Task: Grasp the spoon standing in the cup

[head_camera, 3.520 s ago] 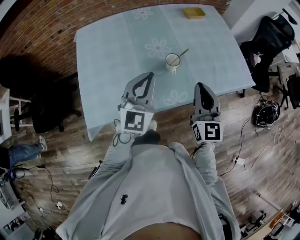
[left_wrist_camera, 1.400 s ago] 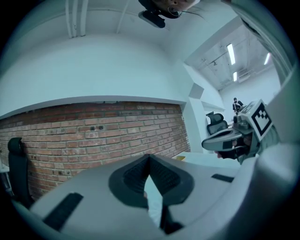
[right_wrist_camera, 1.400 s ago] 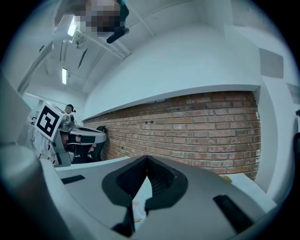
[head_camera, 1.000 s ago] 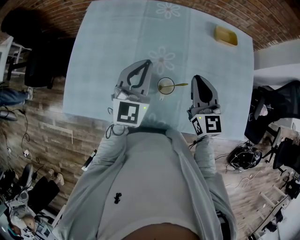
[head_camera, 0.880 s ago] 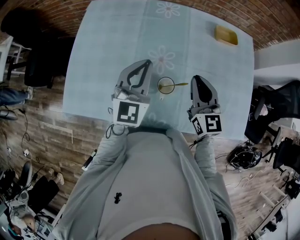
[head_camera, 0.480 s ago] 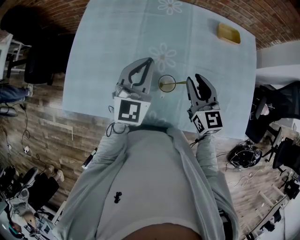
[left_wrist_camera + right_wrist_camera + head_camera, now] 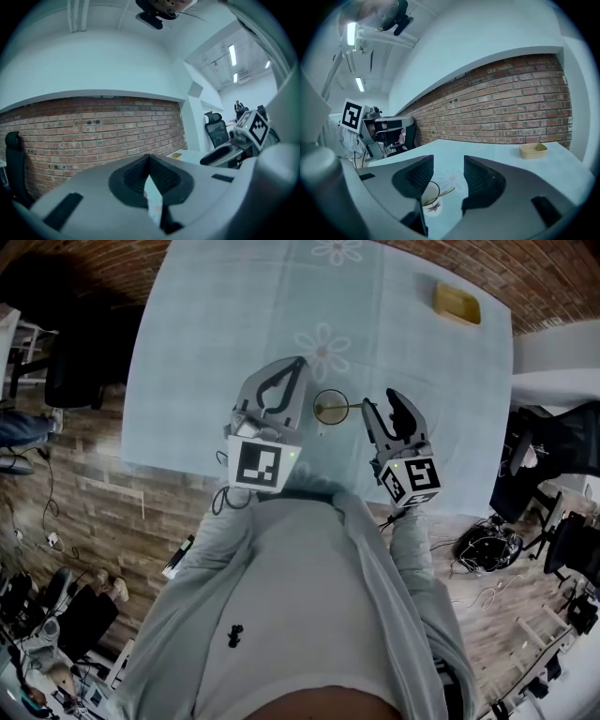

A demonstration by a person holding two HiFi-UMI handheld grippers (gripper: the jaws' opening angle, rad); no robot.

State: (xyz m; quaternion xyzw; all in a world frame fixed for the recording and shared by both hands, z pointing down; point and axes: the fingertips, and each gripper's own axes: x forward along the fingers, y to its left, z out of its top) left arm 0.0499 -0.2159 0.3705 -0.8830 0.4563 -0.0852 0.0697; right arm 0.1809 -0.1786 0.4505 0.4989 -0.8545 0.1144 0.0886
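A white cup (image 7: 330, 407) stands on the pale blue tablecloth (image 7: 234, 315), and a golden spoon (image 7: 352, 408) leans in it with its handle pointing right. My right gripper (image 7: 380, 401) hovers just right of the handle's end. Its jaws are opening and nothing is between them. In the right gripper view the cup (image 7: 430, 197) and spoon (image 7: 443, 191) show low through the gap of that gripper (image 7: 448, 161). My left gripper (image 7: 298, 364) is shut and empty, just left of the cup. In its own view its tips (image 7: 149, 157) meet.
A shallow yellow tray (image 7: 457, 303) (image 7: 533, 150) sits at the table's far right corner. A brick wall (image 7: 511, 108) runs behind the table. Black office chairs (image 7: 75, 371) stand to the left and right of it, with cables on the wooden floor (image 7: 487, 540).
My right gripper's jaws went from shut to wide apart, and it shifted a little left toward the spoon's handle. The left gripper and the cup stayed put.
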